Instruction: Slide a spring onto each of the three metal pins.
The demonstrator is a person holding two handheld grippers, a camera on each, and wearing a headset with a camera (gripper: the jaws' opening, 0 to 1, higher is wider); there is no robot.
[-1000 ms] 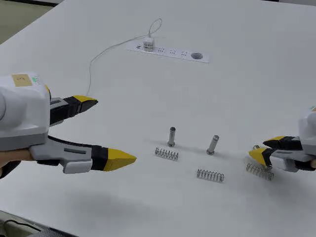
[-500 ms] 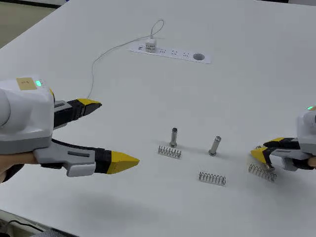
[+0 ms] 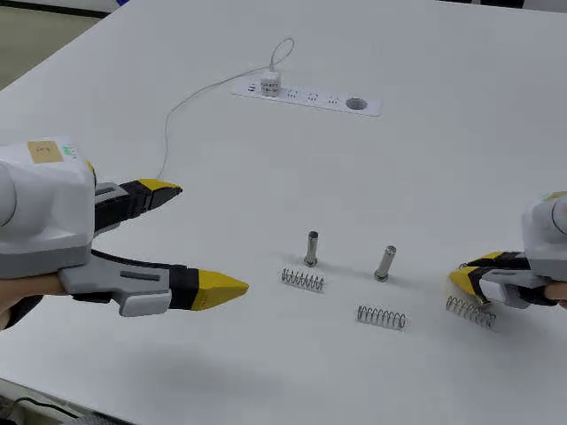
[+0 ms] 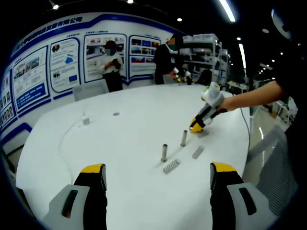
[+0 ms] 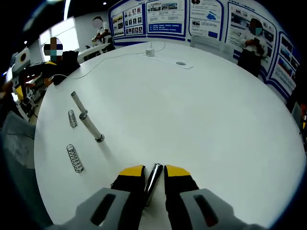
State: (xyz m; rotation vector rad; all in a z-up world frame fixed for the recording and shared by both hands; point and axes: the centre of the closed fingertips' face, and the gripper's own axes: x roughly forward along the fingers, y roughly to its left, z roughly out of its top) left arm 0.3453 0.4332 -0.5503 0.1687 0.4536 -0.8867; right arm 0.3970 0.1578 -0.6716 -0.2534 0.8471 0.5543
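Two metal pins point(image 3: 311, 248) point(image 3: 384, 263) stand upright on the white table point(image 3: 425, 177). A spring point(image 3: 302, 280) lies in front of the left pin, a second spring point(image 3: 381, 316) in front of the right pin, and a third spring point(image 3: 469, 312) just below my right gripper point(image 3: 465, 276). In the right gripper view, that gripper point(image 5: 153, 173) is shut on the third pin point(image 5: 152, 178), low over the table. My left gripper point(image 3: 202, 236) hovers open and holds nothing, left of the pins. Its own view has both standing pins point(image 4: 164, 152) point(image 4: 183, 138) ahead.
A white power strip point(image 3: 306, 93) with a plug and a thin cable point(image 3: 199, 90) lies at the back of the table. Several people stand by wall posters beyond the far edge point(image 4: 112, 64).
My right gripper's jaws have drawn closer together around the third pin. The left gripper has hardly moved; the springs and standing pins lie as before.
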